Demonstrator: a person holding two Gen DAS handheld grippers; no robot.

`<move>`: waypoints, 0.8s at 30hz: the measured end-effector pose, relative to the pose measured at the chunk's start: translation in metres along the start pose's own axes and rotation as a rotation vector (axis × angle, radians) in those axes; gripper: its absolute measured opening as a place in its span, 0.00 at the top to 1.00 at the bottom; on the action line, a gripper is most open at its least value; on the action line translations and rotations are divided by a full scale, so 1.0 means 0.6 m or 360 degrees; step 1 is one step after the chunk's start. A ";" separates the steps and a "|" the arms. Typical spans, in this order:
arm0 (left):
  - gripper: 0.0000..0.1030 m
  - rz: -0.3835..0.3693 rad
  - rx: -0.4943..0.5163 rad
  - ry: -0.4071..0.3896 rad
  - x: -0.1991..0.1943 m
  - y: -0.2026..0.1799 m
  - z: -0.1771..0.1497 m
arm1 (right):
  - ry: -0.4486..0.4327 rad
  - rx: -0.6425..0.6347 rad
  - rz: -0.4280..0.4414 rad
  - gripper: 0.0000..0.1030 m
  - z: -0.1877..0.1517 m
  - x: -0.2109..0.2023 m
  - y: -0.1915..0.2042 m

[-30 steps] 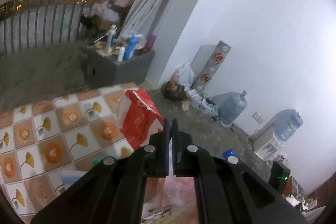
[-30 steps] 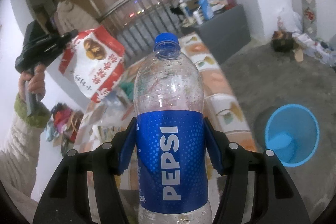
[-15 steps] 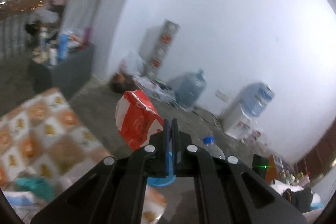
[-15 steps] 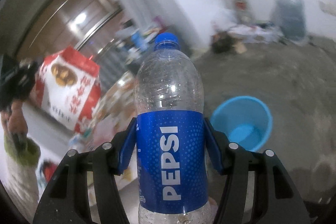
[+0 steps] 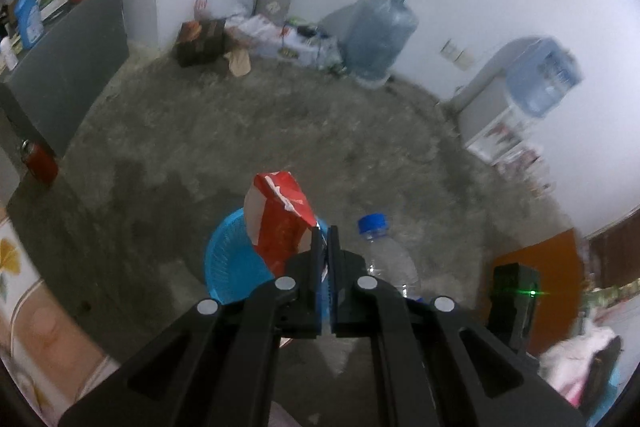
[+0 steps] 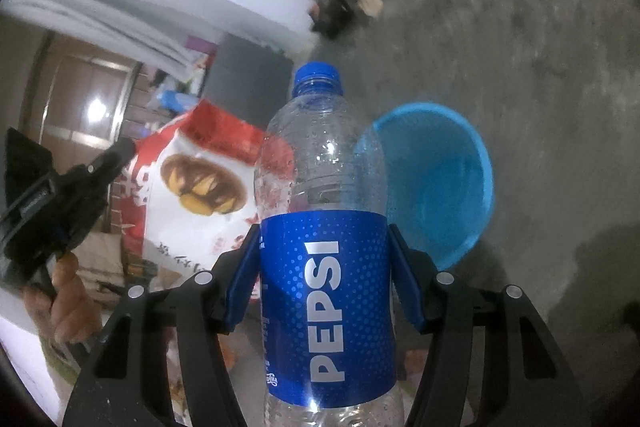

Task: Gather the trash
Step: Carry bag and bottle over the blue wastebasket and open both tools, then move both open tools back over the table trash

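The left gripper (image 5: 326, 247) pinches a red snack bag (image 5: 280, 219) and the right gripper (image 6: 324, 267) fingers hold a Pepsi bottle (image 6: 324, 227) above the blue bin (image 6: 440, 179).

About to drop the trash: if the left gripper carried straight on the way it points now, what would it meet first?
Most likely the blue basket on the floor: the left gripper, shut on the red snack bag, points down toward its rim. Depth is unclear; it could pass the near edge and hit concrete.
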State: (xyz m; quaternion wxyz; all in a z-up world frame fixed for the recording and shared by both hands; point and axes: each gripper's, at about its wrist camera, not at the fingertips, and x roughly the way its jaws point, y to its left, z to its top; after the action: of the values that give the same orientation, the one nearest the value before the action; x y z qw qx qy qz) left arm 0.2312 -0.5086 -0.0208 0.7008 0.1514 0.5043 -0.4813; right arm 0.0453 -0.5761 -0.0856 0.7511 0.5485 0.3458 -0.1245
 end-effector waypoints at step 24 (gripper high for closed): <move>0.39 0.0110 0.0148 -0.0152 -0.141 0.001 -0.099 | 0.0009 -0.0105 -0.0247 0.30 -0.003 0.041 -0.002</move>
State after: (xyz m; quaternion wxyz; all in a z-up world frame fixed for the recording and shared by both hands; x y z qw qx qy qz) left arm 0.1963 -0.4228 0.0245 0.7323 0.1779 0.4420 -0.4864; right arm 0.0621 -0.5702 -0.1028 0.7558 0.4954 0.3933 -0.1693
